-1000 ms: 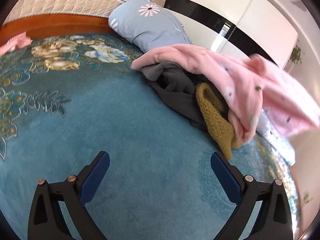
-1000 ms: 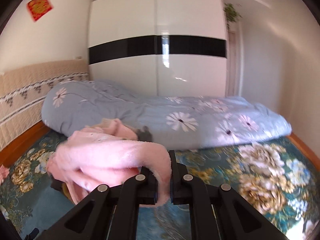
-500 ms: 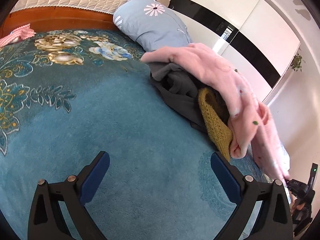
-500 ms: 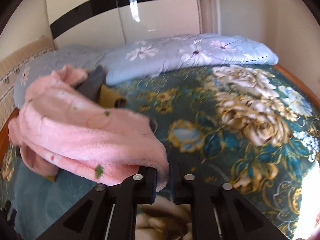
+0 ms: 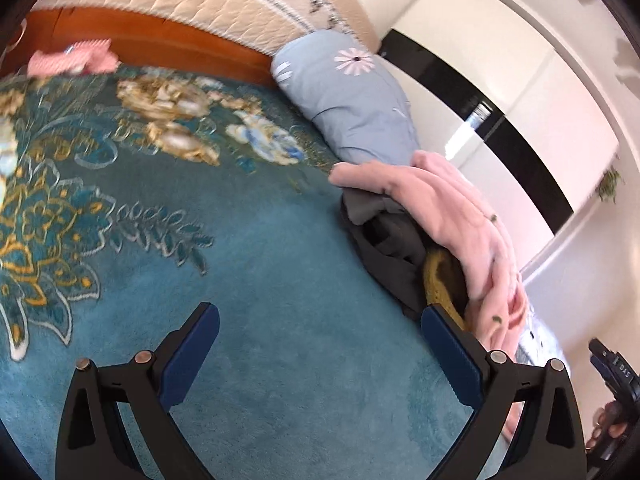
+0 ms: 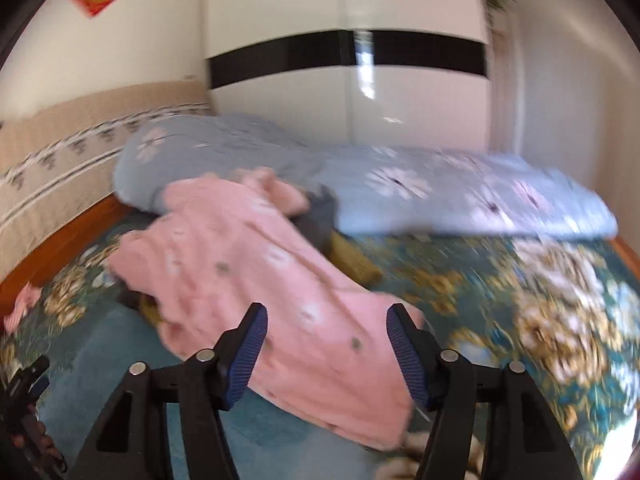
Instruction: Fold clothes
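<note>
A fluffy pink garment (image 6: 256,280) lies spread over a pile of clothes on the teal floral bedspread (image 6: 540,320). My right gripper (image 6: 326,344) is open just above the garment's near end, holding nothing. In the left wrist view the pink garment (image 5: 452,208) drapes over a dark grey garment (image 5: 384,240) and a mustard knit (image 5: 440,280). My left gripper (image 5: 320,354) is open and empty over the bare bedspread (image 5: 240,260), left of the pile.
A long light blue floral pillow (image 6: 400,188) lies along the far side of the bed, before a white wardrobe (image 6: 348,80). A small pink cloth (image 5: 72,60) sits by the wooden headboard (image 5: 160,44). The other gripper's tip (image 5: 612,368) shows at the right edge.
My right gripper has opened and let go of the pink garment, which now lies spread over the pile. My left gripper has stayed open and shifted slightly.
</note>
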`<state>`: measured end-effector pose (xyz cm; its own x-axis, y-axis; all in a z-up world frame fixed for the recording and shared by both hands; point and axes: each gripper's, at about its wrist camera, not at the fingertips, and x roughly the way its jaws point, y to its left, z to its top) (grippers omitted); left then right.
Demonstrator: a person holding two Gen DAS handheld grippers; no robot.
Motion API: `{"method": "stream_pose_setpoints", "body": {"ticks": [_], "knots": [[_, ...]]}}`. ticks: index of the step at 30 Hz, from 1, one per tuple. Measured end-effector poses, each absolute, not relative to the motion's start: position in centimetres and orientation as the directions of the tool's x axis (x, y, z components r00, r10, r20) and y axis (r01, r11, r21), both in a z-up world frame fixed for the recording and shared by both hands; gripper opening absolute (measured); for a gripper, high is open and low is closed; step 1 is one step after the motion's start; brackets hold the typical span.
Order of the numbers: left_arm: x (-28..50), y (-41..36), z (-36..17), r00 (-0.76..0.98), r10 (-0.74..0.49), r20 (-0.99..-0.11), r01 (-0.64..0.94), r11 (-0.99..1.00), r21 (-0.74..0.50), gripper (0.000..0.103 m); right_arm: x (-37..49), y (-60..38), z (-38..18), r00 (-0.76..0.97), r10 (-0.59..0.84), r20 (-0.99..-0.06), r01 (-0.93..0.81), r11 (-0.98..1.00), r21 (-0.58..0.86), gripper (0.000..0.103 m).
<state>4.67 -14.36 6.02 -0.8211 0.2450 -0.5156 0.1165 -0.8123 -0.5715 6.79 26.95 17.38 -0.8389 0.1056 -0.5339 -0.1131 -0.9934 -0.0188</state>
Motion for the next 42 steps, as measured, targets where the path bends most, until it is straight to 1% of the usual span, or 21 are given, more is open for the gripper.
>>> {"method": "stream_pose_setpoints", "body": {"ticks": [2,5,8,11,13,15,18,21,23,24,26,28,30,32,33,34,35,36,37,41,42], "knots": [[4.4,-14.9,5.7,-0.818,0.234,-0.526,0.143,-0.802,-0.580,0.101,4.3,23.0,17.3,-0.841,0.076,-0.535,-0.040,-0.996,-0.080,0.068],[4.1,-15.8,5.1,-0.812,0.243,-0.530,0.164,-0.778,-0.607,0.101,-0.4,16.8,15.1,-0.819,0.056,-0.571,0.051,-0.984,-0.170,0.068],[3.9,-16.5,4.4,-0.807,0.252,-0.534,0.192,-0.743,-0.641,0.101,-3.9,10.7,12.8,-0.809,0.052,-0.585,0.136,-0.952,-0.273,0.068],[3.2,-16.7,4.0,-0.795,0.258,-0.548,0.209,-0.733,-0.647,0.101,-6.2,5.3,10.5,-0.827,0.123,-0.548,0.158,-0.886,-0.437,0.069],[2.7,-16.6,3.9,-0.790,0.261,-0.555,0.212,-0.732,-0.647,0.101,-7.3,2.8,8.7,-0.840,0.193,-0.506,0.152,-0.812,-0.563,0.071],[2.4,-16.6,3.8,-0.786,0.267,-0.557,0.214,-0.728,-0.651,0.101,-7.9,1.2,7.2,-0.851,0.229,-0.472,0.158,-0.746,-0.647,0.072],[1.9,-16.6,3.8,-0.783,0.275,-0.559,0.219,-0.718,-0.661,0.101,-9.0,0.1,5.4,-0.857,0.304,-0.415,0.122,-0.664,-0.738,0.075],[1.5,-16.7,3.5,-0.773,0.288,-0.566,0.226,-0.708,-0.669,0.101,-10.5,-0.2,4.9,-0.858,0.353,-0.373,0.087,-0.616,-0.783,0.075],[1.2,-16.7,3.3,-0.767,0.299,-0.568,0.227,-0.701,-0.676,0.101,-11.1,-0.5,5.4,-0.875,0.370,-0.312,0.035,-0.595,-0.803,0.075],[1.1,-16.7,3.2,-0.765,0.304,-0.567,0.227,-0.697,-0.680,0.101,-11.0,-0.6,6.1,-0.888,0.373,-0.268,-0.010,-0.599,-0.800,0.075],[1.0,-16.7,3.2,-0.766,0.305,-0.566,0.229,-0.694,-0.683,0.101,-11.2,-0.9,7.4,-0.905,0.365,-0.220,-0.060,-0.621,-0.781,0.075],[0.9,-16.6,3.1,-0.766,0.306,-0.566,0.229,-0.693,-0.683,0.101,-12.2,-1.2,7.7,-0.897,0.380,-0.228,-0.058,-0.611,-0.789,0.076],[0.8,-16.4,3.0,-0.760,0.311,-0.571,0.225,-0.698,-0.680,0.101,-13.5,-1.6,6.8,-0.880,0.396,-0.263,-0.021,-0.585,-0.810,0.076],[0.7,-16.1,3.0,-0.755,0.317,-0.574,0.218,-0.704,-0.676,0.101,-14.3,-1.7,6.4,-0.868,0.419,-0.267,-0.026,-0.575,-0.818,0.074],[0.7,-16.0,3.0,-0.754,0.319,-0.575,0.214,-0.708,-0.673,0.101,-14.5,-1.7,6.7,-0.865,0.423,-0.270,-0.036,-0.589,-0.807,0.072],[0.7,-15.9,3.0,-0.753,0.320,-0.575,0.210,-0.711,-0.671,0.101,-14.6,-1.7,7.2,-0.864,0.422,-0.274,-0.044,-0.606,-0.794,0.063],[0.7,-15.8,3.1,-0.754,0.320,-0.574,0.204,-0.716,-0.667,0.101,-14.7,-1.7,7.7,-0.864,0.422,-0.275,-0.049,-0.614,-0.788,0.052],[0.7,-15.6,3.1,-0.755,0.320,-0.573,0.198,-0.722,-0.663,0.101,-14.6,-1.8,8.2,-0.865,0.422,-0.271,-0.053,-0.614,-0.787,0.047],[0.7,-15.5,3.2,-0.755,0.320,-0.573,0.193,-0.727,-0.660,0.101,-14.5,-1.8,8.7,-0.870,0.416,-0.264,-0.053,-0.612,-0.789,0.036],[0.6,-14.9,3.0,-0.748,0.332,-0.575,0.172,-0.740,-0.651,0.101,-13.2,-1.5,11.1,-0.884,0.408,-0.228,-0.081,-0.615,-0.784,0.022],[0.7,-14.8,3.0,-0.748,0.337,-0.572,0.163,-0.742,-0.650,0.101,-12.7,-1.2,11.8,-0.886,0.407,-0.221,-0.097,-0.629,-0.771,0.020]]}}
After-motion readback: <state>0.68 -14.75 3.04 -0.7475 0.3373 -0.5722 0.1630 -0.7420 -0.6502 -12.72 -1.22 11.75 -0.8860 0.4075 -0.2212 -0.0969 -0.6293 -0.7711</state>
